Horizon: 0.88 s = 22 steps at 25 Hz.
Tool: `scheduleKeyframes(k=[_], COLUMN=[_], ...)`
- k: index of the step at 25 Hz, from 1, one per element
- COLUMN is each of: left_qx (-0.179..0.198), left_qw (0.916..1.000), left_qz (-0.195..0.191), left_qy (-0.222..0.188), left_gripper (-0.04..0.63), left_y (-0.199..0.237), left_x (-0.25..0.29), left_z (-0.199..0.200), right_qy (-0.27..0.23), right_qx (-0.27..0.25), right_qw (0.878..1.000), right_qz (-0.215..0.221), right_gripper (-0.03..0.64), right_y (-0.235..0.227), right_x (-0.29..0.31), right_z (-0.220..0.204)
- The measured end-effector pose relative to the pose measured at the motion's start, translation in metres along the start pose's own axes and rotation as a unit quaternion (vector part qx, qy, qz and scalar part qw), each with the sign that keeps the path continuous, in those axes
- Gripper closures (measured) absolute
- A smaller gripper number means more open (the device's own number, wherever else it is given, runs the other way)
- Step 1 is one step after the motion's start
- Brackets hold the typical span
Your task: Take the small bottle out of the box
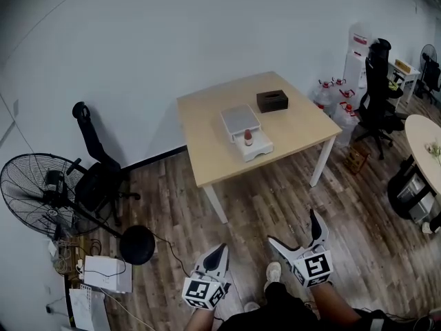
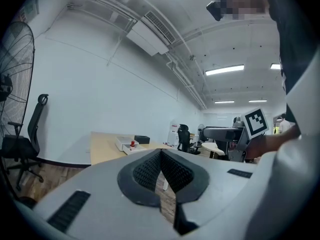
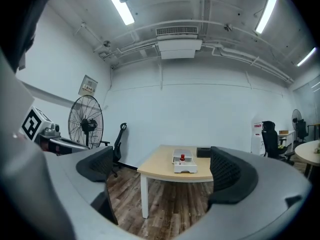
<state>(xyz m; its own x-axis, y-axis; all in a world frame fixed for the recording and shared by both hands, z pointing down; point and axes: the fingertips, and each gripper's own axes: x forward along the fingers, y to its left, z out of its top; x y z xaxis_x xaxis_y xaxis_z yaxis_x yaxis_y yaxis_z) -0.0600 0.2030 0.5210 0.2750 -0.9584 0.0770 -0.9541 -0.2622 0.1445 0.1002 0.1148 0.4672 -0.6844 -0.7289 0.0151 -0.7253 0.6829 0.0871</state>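
The small bottle (image 1: 248,138) with a red cap stands upright in an open white box (image 1: 256,149) on the light wooden table (image 1: 207,143). Both grippers are well short of the table, over the wooden floor. My left gripper (image 1: 222,248) is shut with nothing in it; its pads meet in the left gripper view (image 2: 160,156). My right gripper (image 1: 294,227) stands wide open and empty. Between its pads (image 3: 227,171) the right gripper view shows the table, the box (image 3: 185,168) and the bottle (image 3: 182,158) far ahead. The bottle (image 2: 132,144) is also small and distant in the left gripper view.
A black box (image 1: 272,101) sits behind the white box. A standing fan (image 1: 38,192), an office chair (image 1: 96,174) and a black round base (image 1: 136,245) stand at the left. Water jugs (image 1: 334,95), a second chair (image 1: 375,95) and a round table (image 1: 424,136) are at the right.
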Motion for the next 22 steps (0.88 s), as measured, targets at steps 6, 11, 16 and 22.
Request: scheduleKeyframes(k=[6, 11, 16, 22], left_qx=[0.003, 0.006, 0.007, 0.007], left_qw=[1.0000, 0.9998, 0.9993, 0.9988], left_qz=[0.005, 0.018, 0.034, 0.045], left_qy=[0.005, 0.007, 0.009, 0.019], left_gripper=[0.583, 0.581, 0.582, 0.581], left_y=[0.028, 0.044, 0.056, 0.065], left_x=[0.050, 0.093, 0.133, 0.174], left_z=[0.011, 0.019, 0.027, 0.031], right_qy=[-0.001, 0.011, 0.013, 0.010], right_qx=[-0.002, -0.004, 0.002, 0.021], right_qw=[1.000, 1.000, 1.000, 0.999], right_qz=[0.010, 0.016, 0.024, 0.048], right_gripper=[0.029, 0.029, 0.029, 0.029], right_y=[-0.036, -0.071, -0.096, -0.114], right_x=[0.053, 0.094, 0.130, 0.164], right_z=[-0.003, -0.009, -0.010, -0.015])
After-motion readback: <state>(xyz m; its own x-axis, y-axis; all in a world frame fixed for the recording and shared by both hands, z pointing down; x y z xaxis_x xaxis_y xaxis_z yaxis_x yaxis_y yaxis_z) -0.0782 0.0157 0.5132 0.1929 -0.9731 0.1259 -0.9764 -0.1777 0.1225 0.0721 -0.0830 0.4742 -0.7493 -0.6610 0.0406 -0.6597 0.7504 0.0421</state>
